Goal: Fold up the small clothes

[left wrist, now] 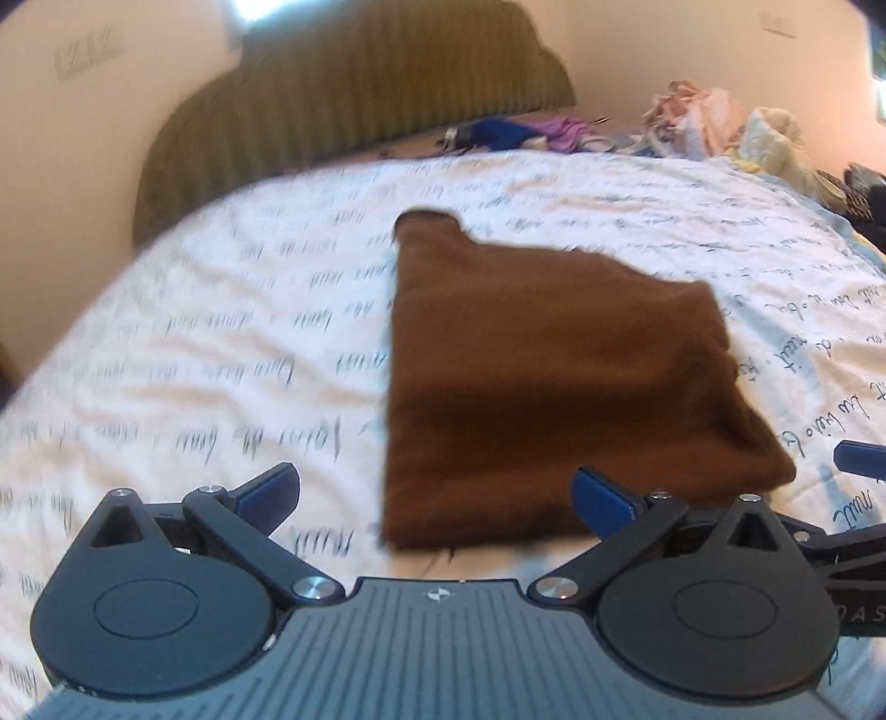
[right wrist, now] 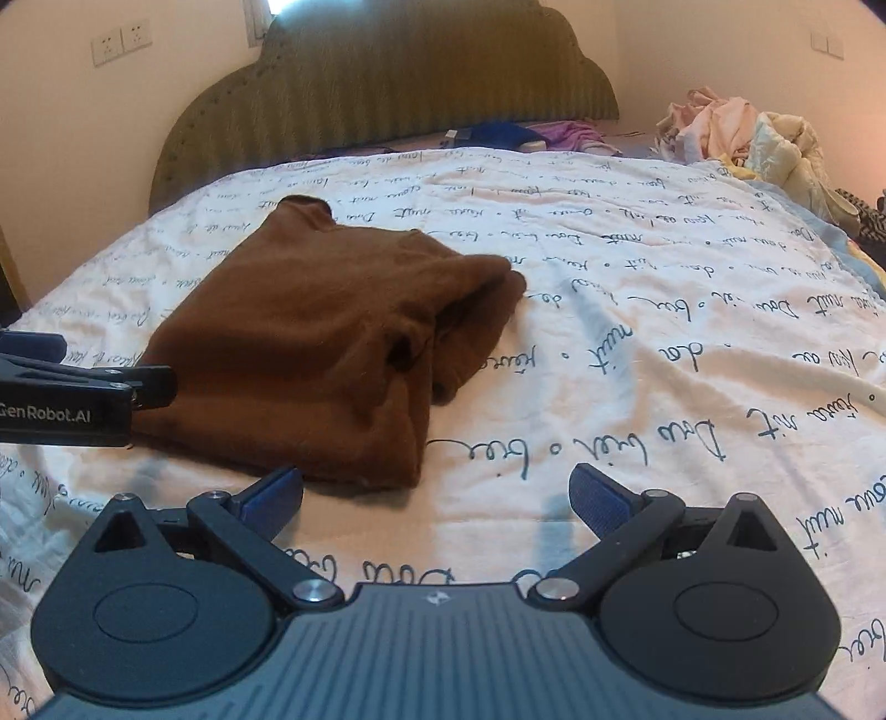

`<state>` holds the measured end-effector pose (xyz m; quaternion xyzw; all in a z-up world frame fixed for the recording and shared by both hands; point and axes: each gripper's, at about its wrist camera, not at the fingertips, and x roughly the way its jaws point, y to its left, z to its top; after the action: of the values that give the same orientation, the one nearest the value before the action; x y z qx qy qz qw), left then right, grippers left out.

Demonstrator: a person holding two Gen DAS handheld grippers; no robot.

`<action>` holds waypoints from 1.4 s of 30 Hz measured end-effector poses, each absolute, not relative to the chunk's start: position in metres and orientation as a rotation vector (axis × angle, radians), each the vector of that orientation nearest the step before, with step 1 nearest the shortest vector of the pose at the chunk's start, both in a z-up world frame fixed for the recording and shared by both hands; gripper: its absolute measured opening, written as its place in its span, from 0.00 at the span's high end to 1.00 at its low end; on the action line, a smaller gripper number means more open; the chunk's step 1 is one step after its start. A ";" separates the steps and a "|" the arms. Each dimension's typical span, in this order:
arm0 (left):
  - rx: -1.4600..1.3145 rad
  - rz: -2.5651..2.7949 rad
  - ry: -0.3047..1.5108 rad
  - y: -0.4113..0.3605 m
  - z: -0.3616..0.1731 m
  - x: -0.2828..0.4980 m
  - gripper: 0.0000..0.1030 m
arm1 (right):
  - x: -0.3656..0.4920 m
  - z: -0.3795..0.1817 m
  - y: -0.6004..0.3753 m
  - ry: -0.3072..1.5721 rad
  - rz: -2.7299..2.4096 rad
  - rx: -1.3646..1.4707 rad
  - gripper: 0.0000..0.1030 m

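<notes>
Both grippers released, empty: left gripper (left wrist: 434,501), right gripper (right wrist: 437,498). Brown sweater (right wrist: 310,343) ahead-left of right gripper; next, pinch near hem evenly, fold away.

An olive headboard (right wrist: 382,77) backs the script-printed bedspread (right wrist: 637,310) (wall sockets (right wrist: 122,41) upper left).

One brown folded garment (right wrist: 310,338) lies on one script-printed bedsheet (right wrist: 637,343). Two grippers show: the right gripper (right wrist: 437,493) and the left gripper (left wrist: 437,495). At upper right sits one heap of pale clothes (right wrist: 742,133), perhaps several pieces. One headboard (right wrist: 387,72) stands at top centre.
</notes>
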<state>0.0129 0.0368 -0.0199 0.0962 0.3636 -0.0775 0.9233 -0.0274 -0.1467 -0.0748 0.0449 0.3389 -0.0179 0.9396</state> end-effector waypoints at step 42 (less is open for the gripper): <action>0.096 -0.128 0.788 0.055 -0.060 0.007 0.00 | -0.016 -0.101 -0.111 0.729 -0.086 0.045 0.00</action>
<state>0.0069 0.0552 -0.0595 0.0470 0.3835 -0.0625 0.9202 -0.0158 -0.1110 -0.1014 0.0222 0.3561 -0.0420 0.9332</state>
